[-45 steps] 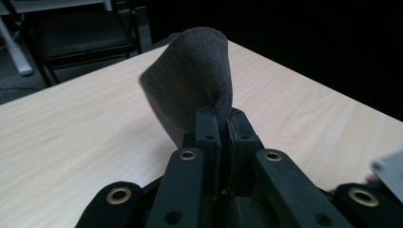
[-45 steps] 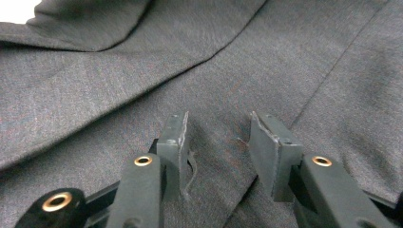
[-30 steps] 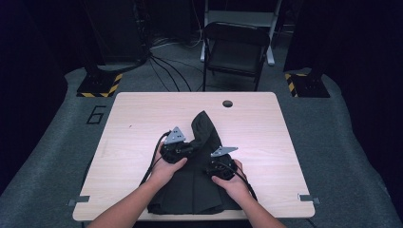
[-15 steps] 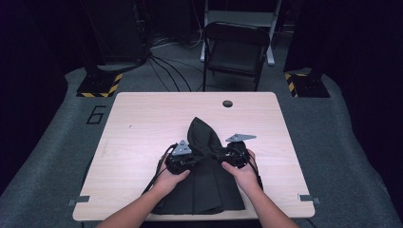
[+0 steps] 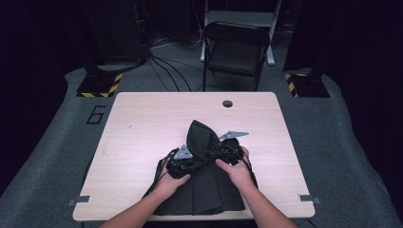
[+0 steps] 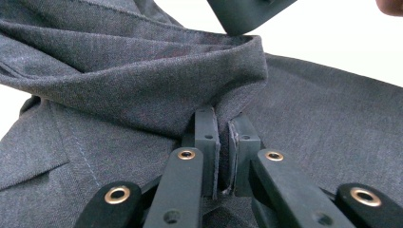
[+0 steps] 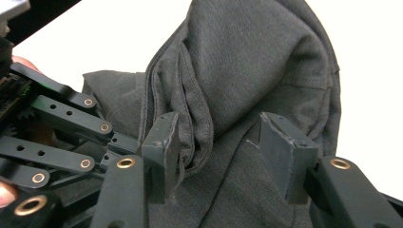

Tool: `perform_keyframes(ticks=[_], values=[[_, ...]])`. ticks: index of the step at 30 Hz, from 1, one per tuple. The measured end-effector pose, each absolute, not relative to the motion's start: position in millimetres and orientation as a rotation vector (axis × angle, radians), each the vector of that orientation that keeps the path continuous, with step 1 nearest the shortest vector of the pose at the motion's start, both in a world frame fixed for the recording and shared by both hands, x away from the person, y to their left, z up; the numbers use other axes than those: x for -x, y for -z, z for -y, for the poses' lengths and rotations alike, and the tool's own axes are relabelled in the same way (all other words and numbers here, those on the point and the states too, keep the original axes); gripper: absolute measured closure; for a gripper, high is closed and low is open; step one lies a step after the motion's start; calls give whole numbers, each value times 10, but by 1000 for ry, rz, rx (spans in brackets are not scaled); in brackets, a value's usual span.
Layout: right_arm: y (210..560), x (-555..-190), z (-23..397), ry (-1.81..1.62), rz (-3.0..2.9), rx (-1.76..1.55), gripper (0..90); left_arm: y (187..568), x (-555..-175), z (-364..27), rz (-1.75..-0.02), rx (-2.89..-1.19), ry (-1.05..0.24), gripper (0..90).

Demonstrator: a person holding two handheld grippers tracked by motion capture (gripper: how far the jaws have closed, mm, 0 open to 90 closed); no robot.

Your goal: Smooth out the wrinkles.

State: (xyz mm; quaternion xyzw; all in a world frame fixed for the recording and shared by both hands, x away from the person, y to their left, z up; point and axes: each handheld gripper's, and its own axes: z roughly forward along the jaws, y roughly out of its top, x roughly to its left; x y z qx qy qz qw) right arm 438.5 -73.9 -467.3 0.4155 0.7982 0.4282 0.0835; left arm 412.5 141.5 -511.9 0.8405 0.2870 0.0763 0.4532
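Two grippers are working one dark grey garment (image 5: 202, 190), which lies at the near edge of the desk (image 5: 142, 118), roughly midway along it, with a peak of cloth raised toward the desk's middle. My left gripper (image 6: 223, 142) is clamped on a folded edge of the fabric; in the left gripper view the pads (image 6: 206, 142) stand almost together with a thin layer of cloth pinched between them. My right gripper (image 7: 221, 142) has its jaws apart, and they have just been opening; the bunched fold sits between them and brushes the left-hand pad, but nothing presses on it.

I judge this to be a fold or regrasp in progress. To do it well, I would keep the left pinch firm and low so the fold does not slide. With the right gripper, I would pull clear of the seam ridge before moving, since loose cloth could snag on a pad. Then I would take a fresh bite on a single clean edge, not the whole bundle, and keep both hands level so the crease lands straight along the near edge.
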Motion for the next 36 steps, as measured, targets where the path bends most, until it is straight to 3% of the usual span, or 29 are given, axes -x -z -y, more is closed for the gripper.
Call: perform_keyframes(ticks=[5, 10, 14, 25, 36], values=[[4736, -4403, 689, -1265, -2433, -1253, 471, 5109, -4129, -1425, -694, -2087, -181, 812], [4739, -4363, 650, -1272, -2467, -1258, 505, 5028, -4079, -1448, -698, -2088, -148, 610], [4710, -4305, 642, -1293, -2480, -1205, 592, 4906, -4025, -1561, -689, -2098, -173, 535], [4733, -4122, 565, -1328, -2507, -1052, 804, 4697, -4201, -1882, -833, -2002, -241, 448], [4848, -4051, 472, -1310, -2525, -1013, 822, 4683, -4383, -1690, -895, -1949, -215, 388]])
